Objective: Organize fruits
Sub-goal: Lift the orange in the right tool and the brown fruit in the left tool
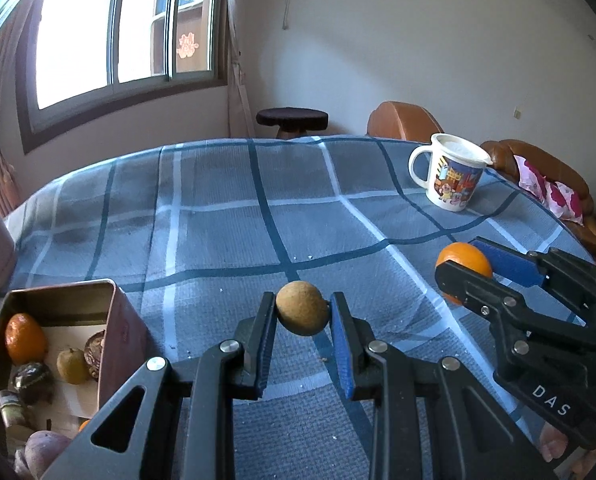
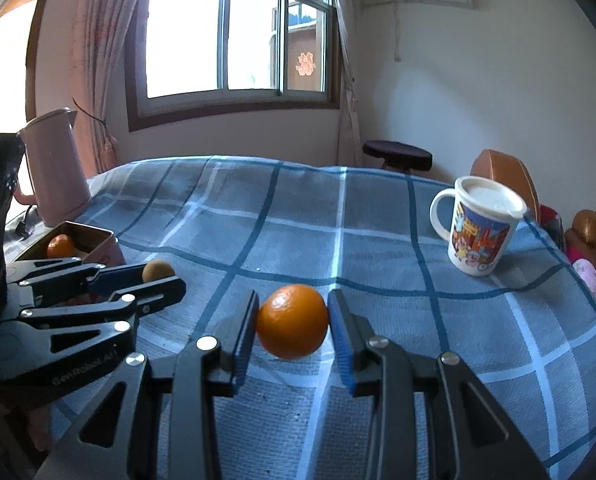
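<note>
My left gripper [image 1: 303,312] is shut on a small round tan-brown fruit [image 1: 302,307], held above the checked blue tablecloth [image 1: 226,216]. The same fruit [image 2: 158,271] and left gripper [image 2: 160,278] show at the left of the right wrist view. My right gripper [image 2: 292,322] is shut on an orange [image 2: 292,322], also lifted off the cloth; in the left wrist view the orange [image 1: 464,259] sits between that right gripper's [image 1: 464,266] fingers at the right. An open metal tin [image 1: 64,292] at lower left holds an orange, a small pear and several dark fruits.
A white cartoon-printed mug [image 2: 480,232] with a lid stands at the table's far right. A pink kettle [image 2: 56,168] stands at the far left behind the tin [image 2: 94,236]. A dark stool [image 2: 398,154] and brown sofa [image 1: 538,168] lie beyond the table.
</note>
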The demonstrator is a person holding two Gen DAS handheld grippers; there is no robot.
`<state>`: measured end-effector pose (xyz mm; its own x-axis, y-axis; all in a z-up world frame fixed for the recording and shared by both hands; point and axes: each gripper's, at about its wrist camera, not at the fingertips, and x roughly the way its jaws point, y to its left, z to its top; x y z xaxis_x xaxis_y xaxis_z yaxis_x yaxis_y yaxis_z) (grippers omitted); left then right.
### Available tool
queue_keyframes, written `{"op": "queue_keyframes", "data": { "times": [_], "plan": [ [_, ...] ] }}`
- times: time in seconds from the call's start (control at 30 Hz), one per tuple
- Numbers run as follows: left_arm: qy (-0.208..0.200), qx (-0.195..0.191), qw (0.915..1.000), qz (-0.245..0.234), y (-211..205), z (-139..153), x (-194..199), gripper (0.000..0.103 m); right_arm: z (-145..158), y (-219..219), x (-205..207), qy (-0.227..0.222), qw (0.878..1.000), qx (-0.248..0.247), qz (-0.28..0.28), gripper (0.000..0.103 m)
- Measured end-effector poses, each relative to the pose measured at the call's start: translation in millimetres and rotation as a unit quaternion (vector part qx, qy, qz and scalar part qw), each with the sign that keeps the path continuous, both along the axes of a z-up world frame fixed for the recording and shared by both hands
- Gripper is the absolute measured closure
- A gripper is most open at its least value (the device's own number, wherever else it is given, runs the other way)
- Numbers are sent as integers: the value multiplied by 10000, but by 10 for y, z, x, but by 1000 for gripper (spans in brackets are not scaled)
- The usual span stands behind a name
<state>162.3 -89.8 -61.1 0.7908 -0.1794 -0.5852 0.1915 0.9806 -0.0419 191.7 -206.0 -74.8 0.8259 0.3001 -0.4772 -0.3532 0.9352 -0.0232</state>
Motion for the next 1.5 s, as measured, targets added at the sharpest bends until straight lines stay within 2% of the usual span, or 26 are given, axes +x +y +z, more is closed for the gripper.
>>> {"op": "queue_keyframes", "data": {
  "times": [0.73,1.5],
  "plan": [
    [-553,101,9984,54,-23,103,-220,75,77,13,-176,-474,9989,12,47,65],
    [-995,158,9948,134,-23,187,-373,75,146,-106,-331,-914,9953,326,4,65]
  ]
}}
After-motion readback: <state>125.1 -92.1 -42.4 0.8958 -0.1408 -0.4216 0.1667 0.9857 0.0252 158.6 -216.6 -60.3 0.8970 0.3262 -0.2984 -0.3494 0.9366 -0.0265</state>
